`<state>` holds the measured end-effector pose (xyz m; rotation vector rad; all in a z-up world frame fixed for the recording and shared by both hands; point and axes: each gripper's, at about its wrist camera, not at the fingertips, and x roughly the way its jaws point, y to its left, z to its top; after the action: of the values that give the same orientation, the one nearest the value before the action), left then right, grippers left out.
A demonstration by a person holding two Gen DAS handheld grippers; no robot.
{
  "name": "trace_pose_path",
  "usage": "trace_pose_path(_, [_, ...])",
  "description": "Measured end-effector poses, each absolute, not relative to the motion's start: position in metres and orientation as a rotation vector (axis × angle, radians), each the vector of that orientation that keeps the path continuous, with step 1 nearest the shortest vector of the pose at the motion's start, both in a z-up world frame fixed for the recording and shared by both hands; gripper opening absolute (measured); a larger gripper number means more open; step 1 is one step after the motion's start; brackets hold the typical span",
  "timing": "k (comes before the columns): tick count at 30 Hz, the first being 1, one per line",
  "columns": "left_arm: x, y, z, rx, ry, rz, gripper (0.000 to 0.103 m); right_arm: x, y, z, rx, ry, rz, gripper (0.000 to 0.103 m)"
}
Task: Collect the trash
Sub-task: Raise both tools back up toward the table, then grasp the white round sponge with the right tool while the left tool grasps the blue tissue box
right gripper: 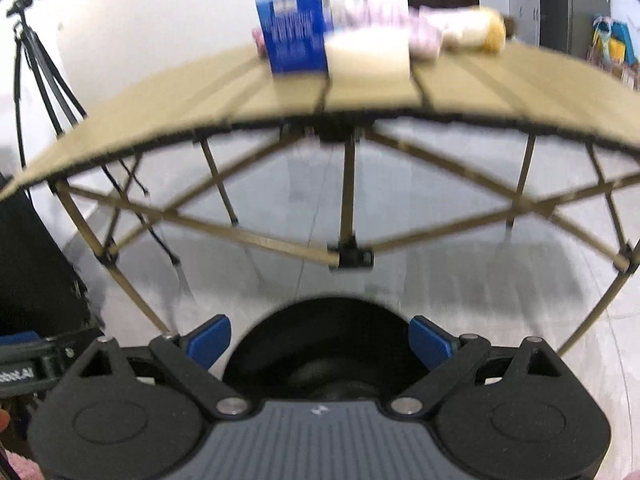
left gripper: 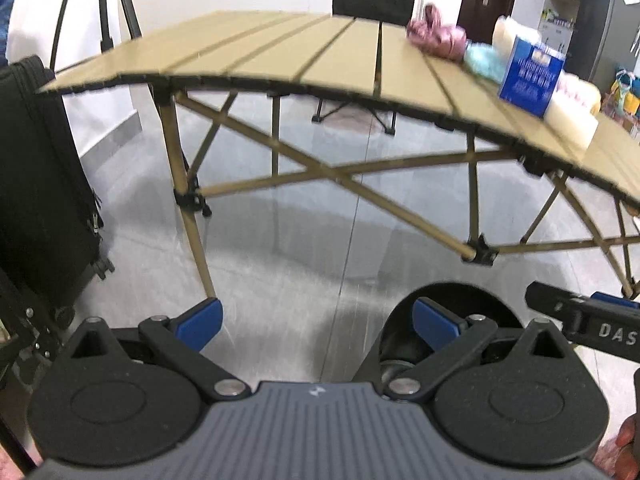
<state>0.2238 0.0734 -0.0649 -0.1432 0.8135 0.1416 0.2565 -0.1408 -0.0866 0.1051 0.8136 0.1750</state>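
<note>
Both tongs – left point(left gripper: 318, 322), right point(right gripper: 320, 336) – hanging released below tabletop point(right gripper: 160, 120) | bin point(right gripper: 320, 340) waiting under right | box point(right gripper: 296, 28) sitting near front edge

1. The right wrist view is motion-blurred: print on the blue box point(right gripper: 294, 28) is unreadable.
2. Right of the blue box, pale items point(right gripper: 424, 36) smear together; their kinds cannot be told.
3. Below the blue box, the black bin point(right gripper: 320, 344) sits partly hidden behind the gripper body.
</note>
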Motion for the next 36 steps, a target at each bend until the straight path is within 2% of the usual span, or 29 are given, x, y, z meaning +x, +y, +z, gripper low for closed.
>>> trace_pose_path(16, [0.235,0.045,-0.012,-0.105,0.650,0.109,0.103,0.258,-0.173,-0.011,0.078,0.476,0.136,0.096])
trace_pose_path(36, [0.302,0.034,0.006,-0.084,0.589,0.106,0.103,0.328,-0.184,-0.016,0.121,0.377,0.154,0.096])
